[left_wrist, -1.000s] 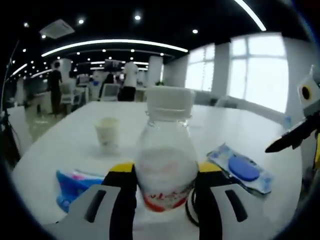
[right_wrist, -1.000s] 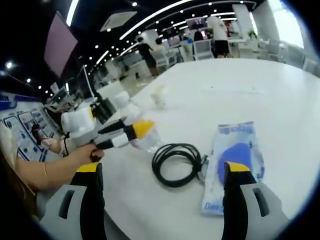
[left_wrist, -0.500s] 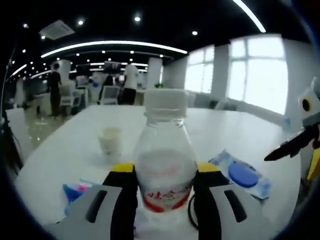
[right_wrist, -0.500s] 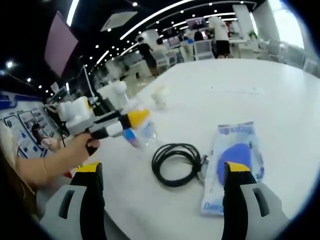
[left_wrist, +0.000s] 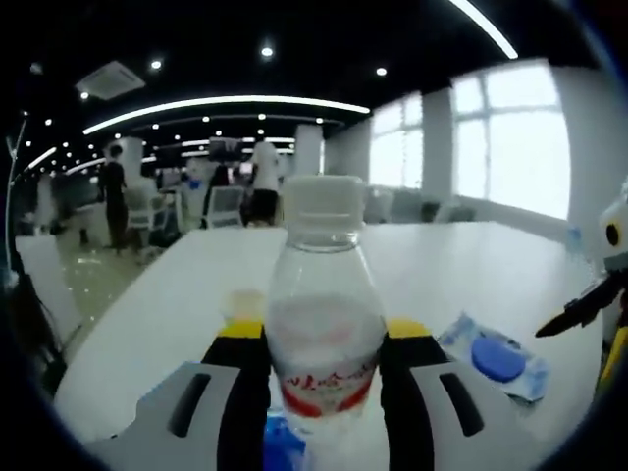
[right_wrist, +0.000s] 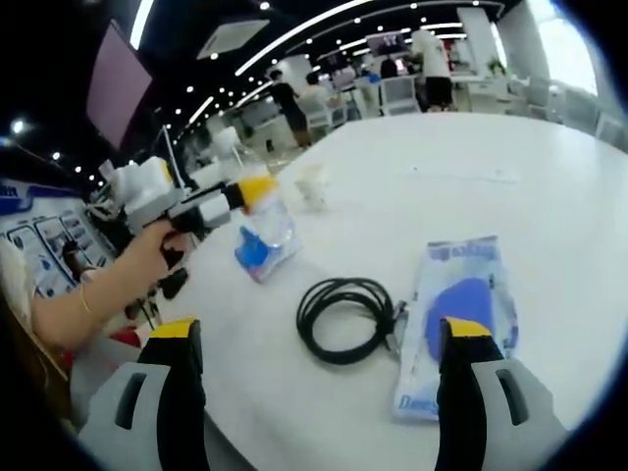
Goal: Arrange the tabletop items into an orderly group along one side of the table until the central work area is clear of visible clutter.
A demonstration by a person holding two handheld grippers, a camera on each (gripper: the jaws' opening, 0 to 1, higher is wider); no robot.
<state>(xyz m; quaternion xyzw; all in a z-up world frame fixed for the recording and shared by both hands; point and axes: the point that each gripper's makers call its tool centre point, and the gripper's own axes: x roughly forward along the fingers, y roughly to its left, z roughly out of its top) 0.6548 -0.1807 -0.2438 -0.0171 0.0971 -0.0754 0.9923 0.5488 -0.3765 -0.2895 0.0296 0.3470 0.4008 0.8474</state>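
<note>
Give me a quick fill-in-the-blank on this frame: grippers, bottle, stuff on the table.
1. The left gripper is shut on a clear bottle with a ____ cap.
2. The right gripper has its jaws ____, holding nothing.
3. In the right gripper view, the coiled black cable lies on the white table between a small blue packet and a flat pouch with a ____ oval inside.

Missing words: white; open; blue

Left gripper view sits close behind the bottle [left_wrist: 325, 324], facing along the table [left_wrist: 461, 255]. Right gripper view looks across it from farther back. Both share the blue packet [left_wrist: 498, 357] [right_wrist: 459, 319]
</note>
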